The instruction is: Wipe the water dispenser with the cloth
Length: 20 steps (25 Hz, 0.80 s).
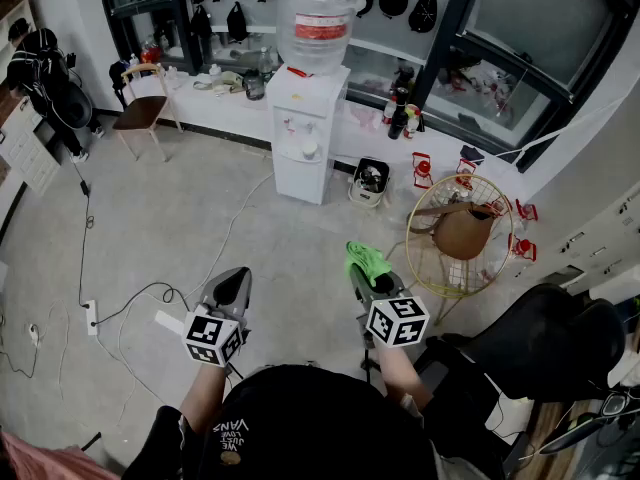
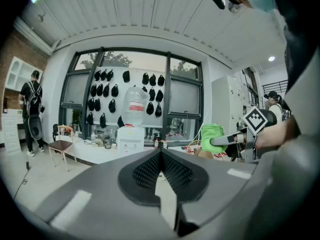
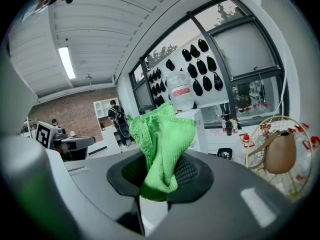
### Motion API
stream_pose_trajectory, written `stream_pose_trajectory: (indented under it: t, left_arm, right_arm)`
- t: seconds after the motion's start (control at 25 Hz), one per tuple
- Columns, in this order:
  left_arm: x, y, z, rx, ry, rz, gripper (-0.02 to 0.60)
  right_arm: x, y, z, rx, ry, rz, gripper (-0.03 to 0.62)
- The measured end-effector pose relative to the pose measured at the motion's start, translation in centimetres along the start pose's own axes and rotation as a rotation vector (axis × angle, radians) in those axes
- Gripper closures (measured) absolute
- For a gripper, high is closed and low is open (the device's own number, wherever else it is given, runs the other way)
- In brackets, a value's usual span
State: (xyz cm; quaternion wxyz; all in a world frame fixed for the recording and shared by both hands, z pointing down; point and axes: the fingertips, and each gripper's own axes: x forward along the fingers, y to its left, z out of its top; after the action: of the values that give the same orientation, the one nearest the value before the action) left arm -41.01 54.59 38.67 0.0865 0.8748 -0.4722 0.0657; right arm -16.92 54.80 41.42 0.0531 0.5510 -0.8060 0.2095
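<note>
Black fabric of the person's top (image 1: 300,418) is filling the bottom of the head view, and just beyond it both hands are holding their tools out over the floor (image 1: 150,218). On the person's right, the right gripper (image 1: 362,273) is clamping a bright green cloth (image 1: 368,260), which is bunching up and standing out above the jaws in that gripper's own view. Meanwhile the left gripper (image 1: 231,283) is carrying nothing, its jaws pressing together at the tip. Across the room the water dispenser (image 1: 303,138), a white cabinet bearing a large clear bottle (image 1: 318,18), is standing against the window ledge, well apart from both tools, with open floor and a trailing cable (image 1: 215,258) lying between. Near the right gripper, a round wire basket (image 1: 440,268) is holding a brown bag. By the look of it, the approach is the step in hand: the cloth is gripped and ready but is touching nothing, so no wiping is under way. Closing in would call for crossing the floor while minding the cable, then raising the right gripper so the loose fold of cloth, rather than the hard jaw tips, is meeting the white casing before any stroke begins.
</note>
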Motion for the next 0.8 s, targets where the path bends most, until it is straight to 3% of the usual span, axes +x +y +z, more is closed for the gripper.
stream_pose_trajectory:
  t: [0.16, 0.36, 0.8]
  left_arm:
    - [1.6, -1.2, -0.3, -0.021, -0.006, 0.001, 0.58]
    - [4.5, -0.9, -0.1, -0.028, 0.001, -0.016, 0.578]
    - [17.7, 3.2, 0.9, -0.034, 0.028, -0.165, 0.578]
  right_arm:
    - [0.6, -1.3, 0.6, 0.047, -0.021, 0.065, 0.482]
    - [2.6, -2.8, 1.4, 0.066, -0.02, 0.077, 0.48]
    - [11.4, -8.6, 4.4, 0.11, 0.002, -0.023, 0.48]
